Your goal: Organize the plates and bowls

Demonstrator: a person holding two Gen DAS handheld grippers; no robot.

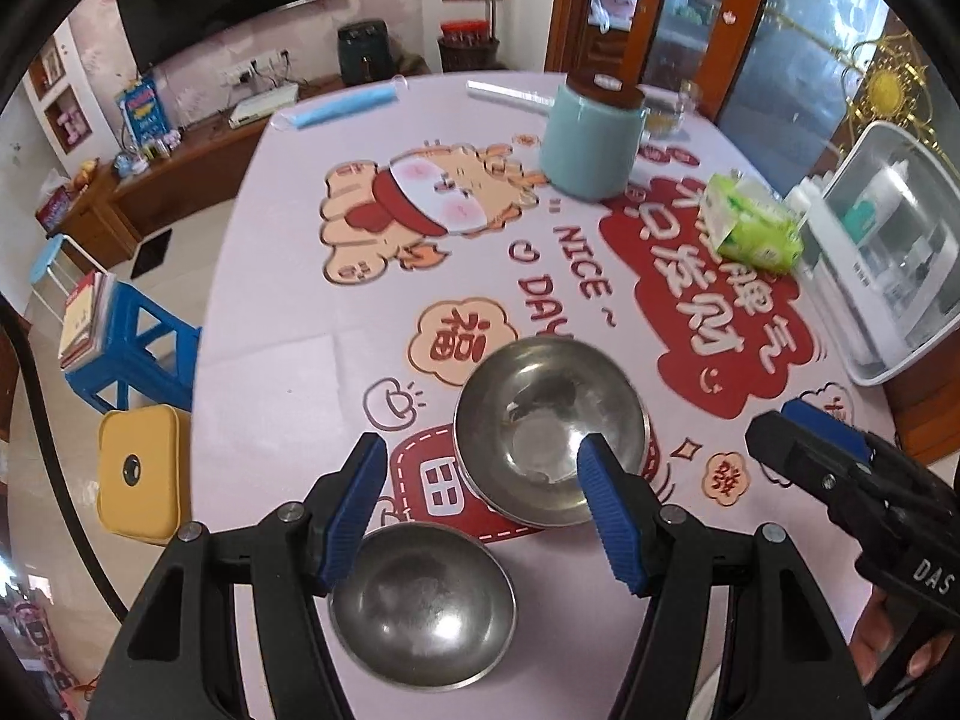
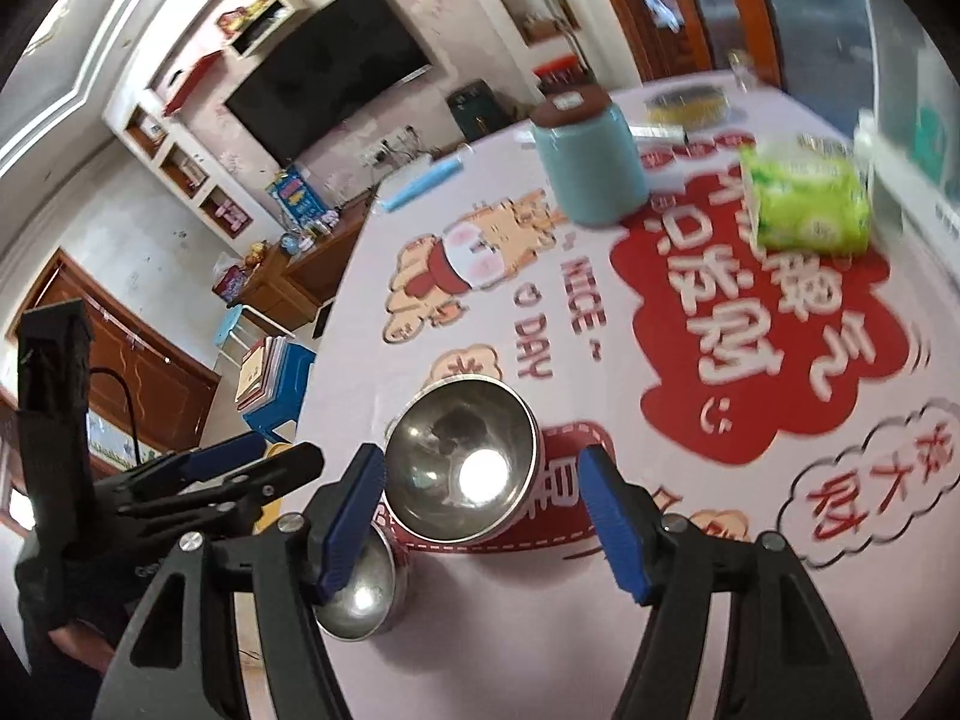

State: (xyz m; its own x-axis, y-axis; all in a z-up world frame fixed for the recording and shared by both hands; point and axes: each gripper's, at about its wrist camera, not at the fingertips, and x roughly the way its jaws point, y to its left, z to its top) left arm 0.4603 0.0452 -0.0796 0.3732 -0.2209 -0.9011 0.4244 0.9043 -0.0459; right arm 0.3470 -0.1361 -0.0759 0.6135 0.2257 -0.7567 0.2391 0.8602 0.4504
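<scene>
Two empty steel bowls sit on the printed tablecloth (image 1: 288, 372) near its front edge. The farther bowl (image 1: 540, 420) (image 2: 462, 468) stands upright. The nearer bowl (image 1: 423, 606) (image 2: 360, 594) lies close in front and to its left. My left gripper (image 1: 483, 444) hovers over both, jaws apart. One blue pad overlaps the farther bowl's right rim and the other overlaps the nearer bowl's left rim, and neither is gripped. My right gripper (image 2: 480, 456) (image 1: 828, 450) comes in from the right, open. The farther bowl shows between its fingers, and the pads do not press it. My left gripper (image 2: 228, 468) shows at the left of the right wrist view.
Farther back stand a teal canister (image 1: 591, 144) with a brown lid, a green tissue pack (image 1: 753, 225) and a white lidded box (image 1: 888, 252) at the right edge. A blue roll (image 1: 348, 105) lies at the far side. A blue stool (image 1: 138, 342) and a yellow box (image 1: 141, 474) stand off the table's left edge.
</scene>
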